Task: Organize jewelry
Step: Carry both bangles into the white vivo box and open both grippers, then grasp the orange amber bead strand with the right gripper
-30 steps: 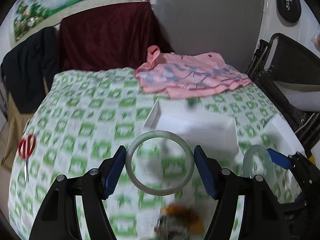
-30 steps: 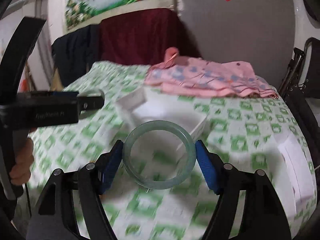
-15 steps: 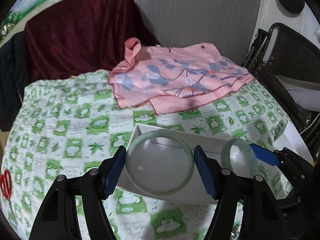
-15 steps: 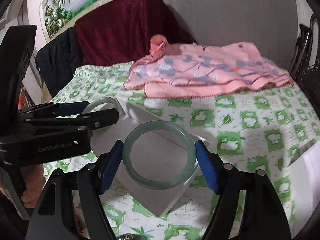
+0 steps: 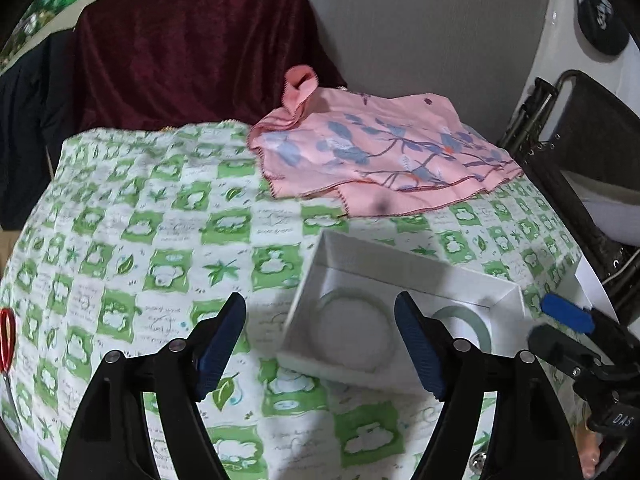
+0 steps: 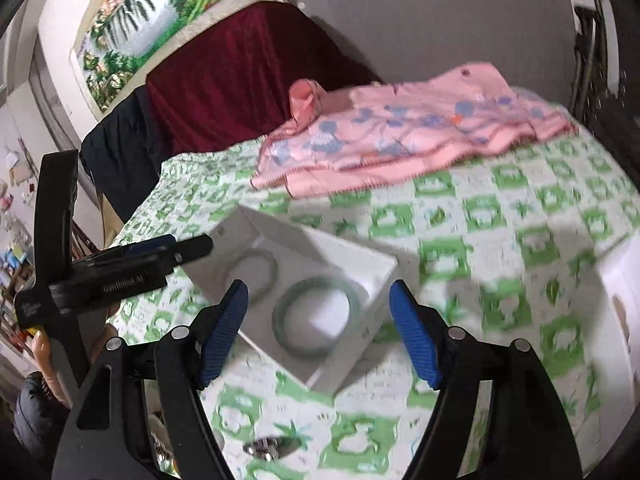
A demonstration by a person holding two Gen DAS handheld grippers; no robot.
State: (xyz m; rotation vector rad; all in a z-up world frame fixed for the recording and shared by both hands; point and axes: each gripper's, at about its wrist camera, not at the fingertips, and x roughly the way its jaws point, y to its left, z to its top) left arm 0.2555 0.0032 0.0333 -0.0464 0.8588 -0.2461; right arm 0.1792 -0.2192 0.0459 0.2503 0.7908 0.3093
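- Both bangles have left the grippers since half a second ago: each was clamped then, both now lie flat inside the white box (image 5: 404, 280).
- Left wrist view: your left gripper (image 5: 320, 344) stands spread wide with nothing between the pads, hanging just short of the box's near-left corner. Pale bangle (image 5: 354, 330) sits in the box's left half, green bangle (image 5: 464, 324) in its right half, near each other; contact not resolvable.
- Same view only: red scissors (image 5: 7, 336) at the far left edge of the green-check cloth (image 5: 160, 240), and your right gripper's blue tip entering from the right.
- Right wrist view: your right gripper (image 6: 318, 328) is also wide apart and empty, above the box's near edge. Green bangle reads sharpest here, flat on the box floor. Frame is motion-blurred.
- Right view only: a small metallic piece (image 6: 272, 446) on the cloth at bottom centre, too blurred to identify.
- Step, as I judge it: bangle drop-off done. Next calls for clearing the box rim and heading to that metallic piece, if it's jewelry.
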